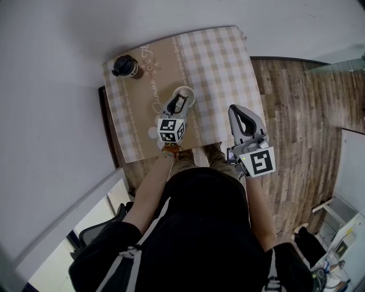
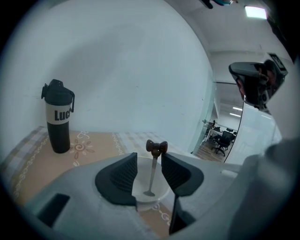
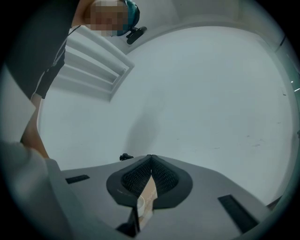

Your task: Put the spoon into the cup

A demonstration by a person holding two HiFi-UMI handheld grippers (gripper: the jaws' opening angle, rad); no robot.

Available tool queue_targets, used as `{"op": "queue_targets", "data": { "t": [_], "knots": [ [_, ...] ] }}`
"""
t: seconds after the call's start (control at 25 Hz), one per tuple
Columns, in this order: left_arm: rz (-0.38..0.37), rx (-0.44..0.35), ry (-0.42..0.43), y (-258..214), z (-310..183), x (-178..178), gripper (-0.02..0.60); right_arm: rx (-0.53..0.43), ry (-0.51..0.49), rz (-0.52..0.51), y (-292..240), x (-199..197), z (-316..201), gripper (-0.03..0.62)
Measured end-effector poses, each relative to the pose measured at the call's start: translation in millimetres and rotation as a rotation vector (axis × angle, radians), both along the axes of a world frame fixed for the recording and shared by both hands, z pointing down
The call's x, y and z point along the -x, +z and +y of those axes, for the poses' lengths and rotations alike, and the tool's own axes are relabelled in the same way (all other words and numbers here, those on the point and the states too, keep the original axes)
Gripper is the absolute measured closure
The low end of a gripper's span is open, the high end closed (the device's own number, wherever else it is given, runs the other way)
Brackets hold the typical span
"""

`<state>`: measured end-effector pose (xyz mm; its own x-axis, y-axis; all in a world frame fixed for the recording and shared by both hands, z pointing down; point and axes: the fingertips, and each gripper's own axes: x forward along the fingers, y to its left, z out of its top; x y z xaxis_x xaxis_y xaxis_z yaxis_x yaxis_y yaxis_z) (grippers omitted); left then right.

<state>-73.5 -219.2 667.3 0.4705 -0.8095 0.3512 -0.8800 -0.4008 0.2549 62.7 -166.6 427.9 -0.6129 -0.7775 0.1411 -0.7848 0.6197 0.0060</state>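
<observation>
Spoon (image 2: 153, 172) upright in cup (image 2: 142, 187), half hidden behind spread left tongs (image 2: 149, 160); right tongs (image 3: 150, 158) pressed together.

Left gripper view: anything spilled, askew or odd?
Nothing stands out. The spoon stands in the white cup, free between the open left tongs; the bottle is upright on the tablecloth, no spill.

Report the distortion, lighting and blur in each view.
Head view: fisheye bends the table edges; even, soft light. Left gripper view: dark round vignette, a ceiling lamp glares top right, the spoon is sharp. Right gripper view: same vignette, flat light on the white wall.
</observation>
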Motion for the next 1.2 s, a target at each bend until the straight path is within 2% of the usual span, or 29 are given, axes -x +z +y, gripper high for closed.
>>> {"op": "queue_targets", "data": {
  "t": [0.28, 0.48, 0.64, 0.84, 0.96, 1.08, 1.2],
  "knots": [
    [-0.048, 0.027, 0.023, 7.5, 10.4, 3.1, 0.364, -0.005, -0.008, -0.007, -1.1, 2.4, 2.5, 0.592],
    [-0.032, 0.071, 0.021, 6.5, 23.0, 8.1, 0.364, -0.011, -0.016, -0.001, -1.3, 2.3, 5.5, 0.592],
    [-0.075, 0.119, 0.050, 12.9, 38.9, 12.6, 0.360, -0.009, -0.021, -0.017, -3.0, 4.8, 5.6, 0.592],
    [-0.156, 0.140, 0.109, 20.6, 61.8, 15.0, 0.353, -0.013, -0.047, -0.026, -4.0, 11.1, 7.5, 0.592],
    [-0.159, 0.163, 0.132, 20.9, 75.9, 14.7, 0.351, -0.013, -0.063, -0.028, -4.7, 14.7, 8.0, 0.592],
    [-0.135, 0.139, 0.117, 6.1, 87.4, 18.9, 0.351, -0.018, -0.084, -0.029, -6.0, 18.6, 8.5, 0.592],
    [-0.114, 0.067, 0.074, -23.9, 90.2, 28.2, 0.353, -0.024, -0.100, -0.035, -7.9, 22.2, 8.4, 0.592]
  ]
}}
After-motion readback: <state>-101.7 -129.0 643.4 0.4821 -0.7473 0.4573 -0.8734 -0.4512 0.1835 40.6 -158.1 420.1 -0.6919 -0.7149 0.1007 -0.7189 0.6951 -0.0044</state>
